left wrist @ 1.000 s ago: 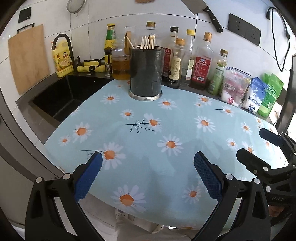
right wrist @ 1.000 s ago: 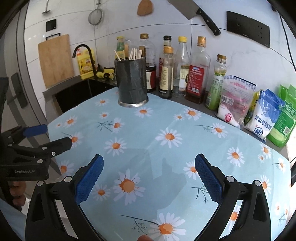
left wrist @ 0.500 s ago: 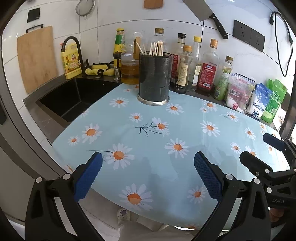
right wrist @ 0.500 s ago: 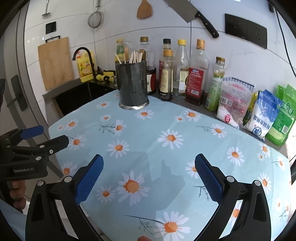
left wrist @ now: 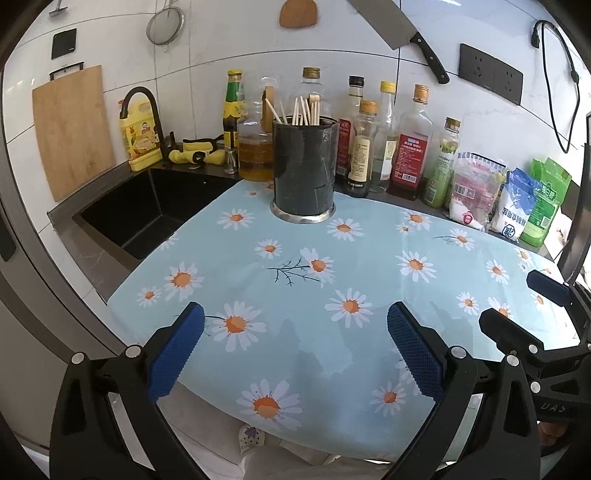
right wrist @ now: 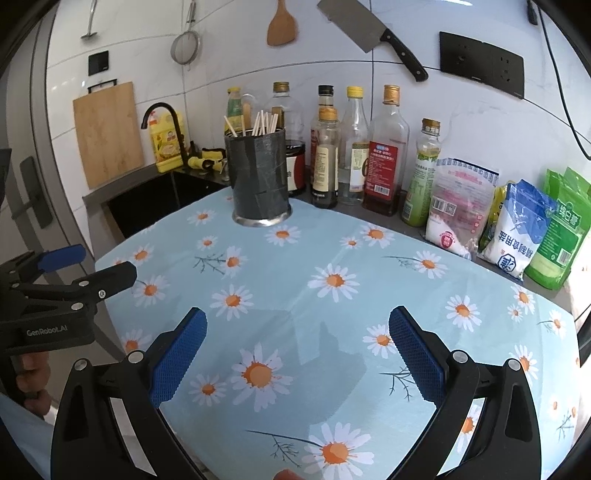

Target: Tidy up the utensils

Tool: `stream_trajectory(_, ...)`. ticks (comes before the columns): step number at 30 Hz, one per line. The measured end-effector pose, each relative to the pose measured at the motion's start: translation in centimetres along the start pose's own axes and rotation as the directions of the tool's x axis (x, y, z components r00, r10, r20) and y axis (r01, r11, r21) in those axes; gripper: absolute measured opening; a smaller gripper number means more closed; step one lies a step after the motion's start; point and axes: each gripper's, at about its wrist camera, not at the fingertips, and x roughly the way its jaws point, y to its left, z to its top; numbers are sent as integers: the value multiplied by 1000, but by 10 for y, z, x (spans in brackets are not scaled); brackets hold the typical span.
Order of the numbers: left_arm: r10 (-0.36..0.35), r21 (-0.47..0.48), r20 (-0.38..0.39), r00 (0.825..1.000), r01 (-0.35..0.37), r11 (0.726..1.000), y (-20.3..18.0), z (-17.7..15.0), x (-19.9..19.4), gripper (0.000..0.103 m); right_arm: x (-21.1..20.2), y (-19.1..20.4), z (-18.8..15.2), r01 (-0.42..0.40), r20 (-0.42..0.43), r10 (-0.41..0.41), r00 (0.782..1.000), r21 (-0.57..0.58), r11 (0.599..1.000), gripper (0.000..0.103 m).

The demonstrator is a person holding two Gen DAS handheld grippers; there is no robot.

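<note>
A dark cylindrical utensil holder (left wrist: 303,170) (right wrist: 258,181) stands upright at the far edge of the daisy-print cloth (left wrist: 332,280) (right wrist: 351,295), with several wooden chopsticks (left wrist: 303,110) (right wrist: 264,122) sticking out of its top. My left gripper (left wrist: 293,347) is open and empty over the cloth's near edge, far short of the holder. My right gripper (right wrist: 295,347) is open and empty too, above the cloth's near part. In the left wrist view the right gripper (left wrist: 524,306) juts in at the right edge, and in the right wrist view the left gripper (right wrist: 85,266) shows at the left edge.
Several bottles (left wrist: 412,144) (right wrist: 384,155) and food bags (left wrist: 517,206) (right wrist: 517,229) line the wall behind the cloth. A black sink (left wrist: 129,210) with a tap (left wrist: 142,110) lies at the left. A cleaver (left wrist: 402,33), spatula, strainer and cutting board (left wrist: 72,129) are on the wall.
Both grippers have risen and pulled back slightly, so the holder and bottles sit lower in view and more wall shows. Both stay open and empty.
</note>
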Motion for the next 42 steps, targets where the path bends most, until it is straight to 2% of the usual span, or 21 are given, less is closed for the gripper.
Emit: stream_trajectory(42, 14, 8, -5, 1000, -14, 1000, -7, 7, 1, 97, 3, -8, 4, -6, 10, 6, 1000, 3, 1000, 95)
